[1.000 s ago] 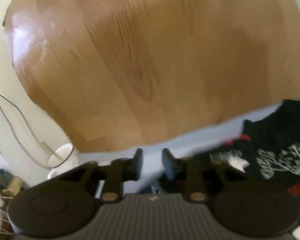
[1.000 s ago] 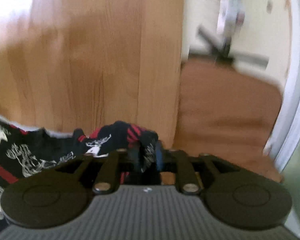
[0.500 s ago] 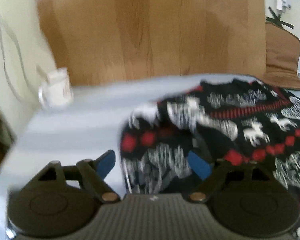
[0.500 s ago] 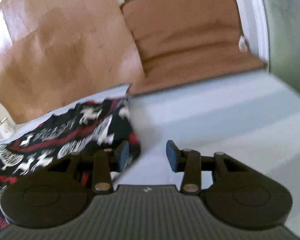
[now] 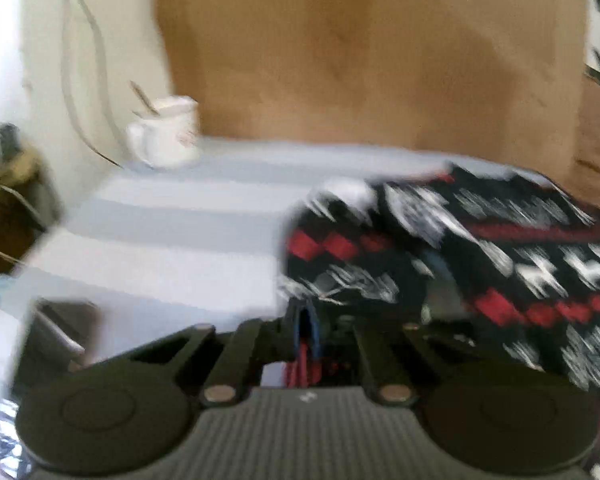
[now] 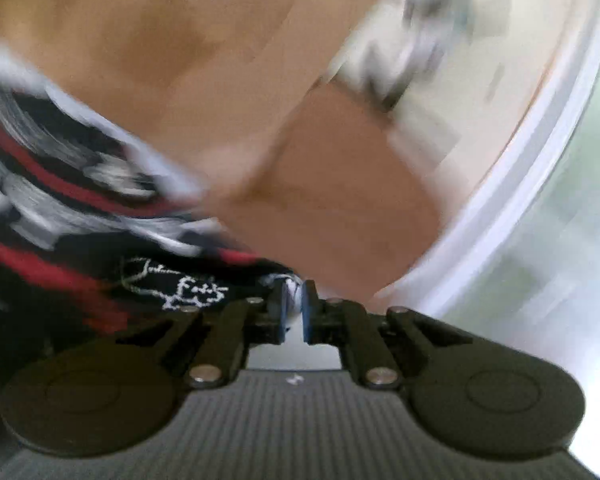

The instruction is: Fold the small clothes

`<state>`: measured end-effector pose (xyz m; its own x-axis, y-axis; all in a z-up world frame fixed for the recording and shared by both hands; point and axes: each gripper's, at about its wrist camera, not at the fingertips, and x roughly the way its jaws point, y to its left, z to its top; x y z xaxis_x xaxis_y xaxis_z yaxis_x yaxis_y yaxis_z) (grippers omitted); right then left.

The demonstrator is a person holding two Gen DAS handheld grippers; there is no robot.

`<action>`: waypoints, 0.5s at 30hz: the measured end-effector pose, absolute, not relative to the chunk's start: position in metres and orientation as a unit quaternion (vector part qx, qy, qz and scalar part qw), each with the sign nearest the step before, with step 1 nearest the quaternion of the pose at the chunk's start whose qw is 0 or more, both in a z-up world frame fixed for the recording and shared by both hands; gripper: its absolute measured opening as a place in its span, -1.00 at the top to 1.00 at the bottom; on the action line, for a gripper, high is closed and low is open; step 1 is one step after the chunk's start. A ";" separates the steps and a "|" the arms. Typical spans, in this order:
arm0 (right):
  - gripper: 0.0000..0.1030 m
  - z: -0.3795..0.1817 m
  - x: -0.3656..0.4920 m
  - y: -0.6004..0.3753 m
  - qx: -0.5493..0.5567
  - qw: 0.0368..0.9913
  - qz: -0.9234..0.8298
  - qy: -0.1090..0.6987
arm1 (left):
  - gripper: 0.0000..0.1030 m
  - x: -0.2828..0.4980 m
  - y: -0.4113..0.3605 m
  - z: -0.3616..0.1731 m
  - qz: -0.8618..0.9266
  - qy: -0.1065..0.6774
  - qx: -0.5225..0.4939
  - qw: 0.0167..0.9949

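Left gripper just closed – fingers clamp patterned knit garment's hem. Right gripper likewise, pinching its edge near tabletop edge.

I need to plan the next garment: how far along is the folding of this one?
Early. No finished fold shows: the sweater lies rumpled on the table. In hand: left gripper and right gripper have just closed on its edges. The folding itself remains.
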<state>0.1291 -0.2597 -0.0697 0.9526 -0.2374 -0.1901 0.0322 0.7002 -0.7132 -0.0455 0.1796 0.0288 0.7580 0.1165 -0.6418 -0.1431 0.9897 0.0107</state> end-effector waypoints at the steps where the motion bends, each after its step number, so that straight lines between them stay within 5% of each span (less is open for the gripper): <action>1: 0.81 -0.071 0.129 -0.260 -0.430 0.891 -0.096 0.106 | 0.90 -0.043 0.184 0.034 0.087 0.333 -0.017 0.939; 7: 0.69 -0.088 0.129 -0.267 -0.511 0.845 -0.089 0.132 | 0.82 -0.030 0.202 0.034 0.171 0.329 -0.004 0.929; 9: 0.64 -0.091 0.125 -0.277 -0.483 0.855 -0.071 0.176 | 0.80 -0.030 0.210 0.028 0.181 0.344 -0.017 0.921; 12: 0.28 -0.090 0.117 -0.292 -0.439 0.870 -0.060 0.217 | 0.64 -0.041 0.220 0.028 0.186 0.341 -0.021 0.921; 15: 0.26 -0.074 0.109 -0.307 -0.354 0.900 -0.067 0.246 | 0.50 -0.061 0.230 0.038 0.188 0.328 -0.043 0.925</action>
<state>0.1090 -0.3074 -0.0740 0.8698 -0.2952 -0.3954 -0.0533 0.7404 -0.6700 -0.0611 0.2302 0.0384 0.7144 0.3205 -0.6221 -0.3764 0.9254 0.0445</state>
